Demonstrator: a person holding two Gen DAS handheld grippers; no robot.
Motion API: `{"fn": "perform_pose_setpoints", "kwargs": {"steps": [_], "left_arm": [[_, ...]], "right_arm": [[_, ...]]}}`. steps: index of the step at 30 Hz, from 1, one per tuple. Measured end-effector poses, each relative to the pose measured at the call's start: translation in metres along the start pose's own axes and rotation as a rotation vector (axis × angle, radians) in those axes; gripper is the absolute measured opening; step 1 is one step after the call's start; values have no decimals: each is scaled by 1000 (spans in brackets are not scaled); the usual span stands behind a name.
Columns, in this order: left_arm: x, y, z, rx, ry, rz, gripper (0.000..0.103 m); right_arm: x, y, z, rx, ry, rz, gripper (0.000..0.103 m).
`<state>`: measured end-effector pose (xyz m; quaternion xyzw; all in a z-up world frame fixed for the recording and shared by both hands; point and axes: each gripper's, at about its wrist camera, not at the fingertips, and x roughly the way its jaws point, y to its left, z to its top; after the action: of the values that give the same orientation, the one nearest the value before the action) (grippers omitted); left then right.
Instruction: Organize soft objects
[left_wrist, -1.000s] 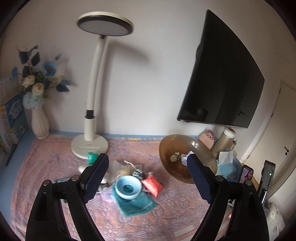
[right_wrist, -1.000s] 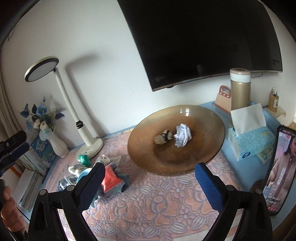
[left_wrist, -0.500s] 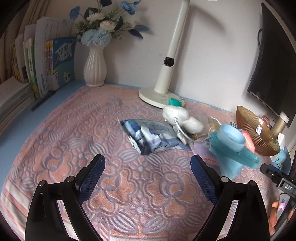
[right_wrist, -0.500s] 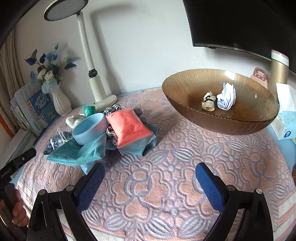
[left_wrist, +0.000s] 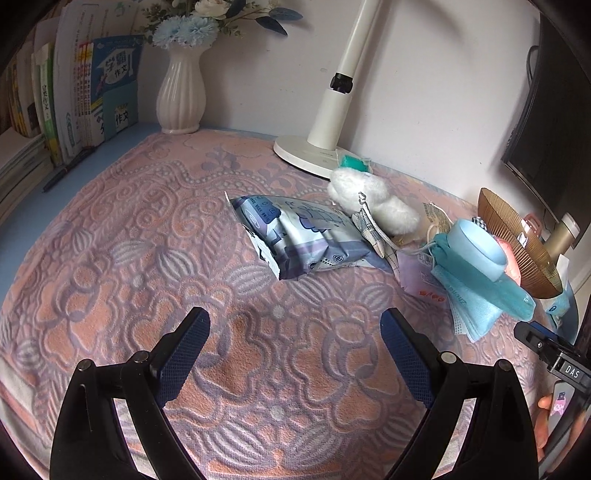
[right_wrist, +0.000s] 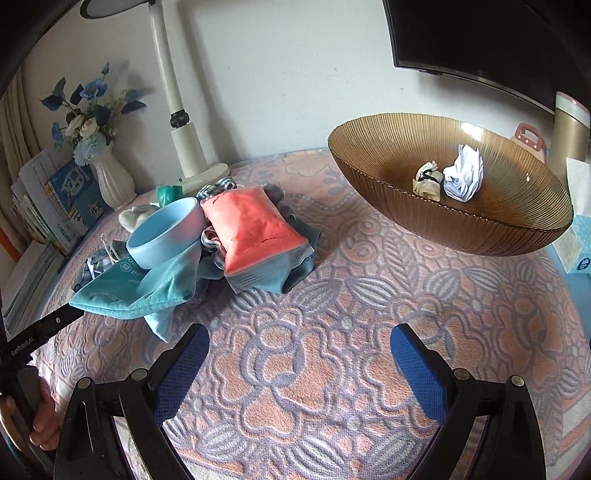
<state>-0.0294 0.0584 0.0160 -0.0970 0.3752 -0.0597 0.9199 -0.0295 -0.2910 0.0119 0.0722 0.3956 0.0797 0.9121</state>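
Left wrist view: left gripper (left_wrist: 295, 345) spread wide, empty, above patterned cloth (left_wrist: 129, 258); blue-white packet (left_wrist: 299, 236) and white plush (left_wrist: 373, 201) lay ahead, heaped beside lamp base (left_wrist: 310, 151).
Right wrist view: right gripper (right_wrist: 299, 363) likewise released, empty; red pouch (right_wrist: 255, 225), blue ring (right_wrist: 162, 232) and teal masks (right_wrist: 147, 288) piled left of amber bowl (right_wrist: 480, 229), which held two crumpled items (right_wrist: 448, 179)

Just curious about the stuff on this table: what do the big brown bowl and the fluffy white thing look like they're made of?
Ribbed amber-brown bowl: probably tinted glass or clear plastic; glossy highlights, and its rim looks translucent. Fluffy white lump: plush or faux fur, matte and fuzzy-edged.
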Motion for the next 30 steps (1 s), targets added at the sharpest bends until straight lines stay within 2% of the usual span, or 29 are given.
{"fn": "perform_pose_setpoints", "kwargs": {"steps": [30], "left_arm": [[10, 5, 3, -19, 49, -3, 93]], "right_arm": [[4, 0, 1, 0, 14, -5, 98]]}}
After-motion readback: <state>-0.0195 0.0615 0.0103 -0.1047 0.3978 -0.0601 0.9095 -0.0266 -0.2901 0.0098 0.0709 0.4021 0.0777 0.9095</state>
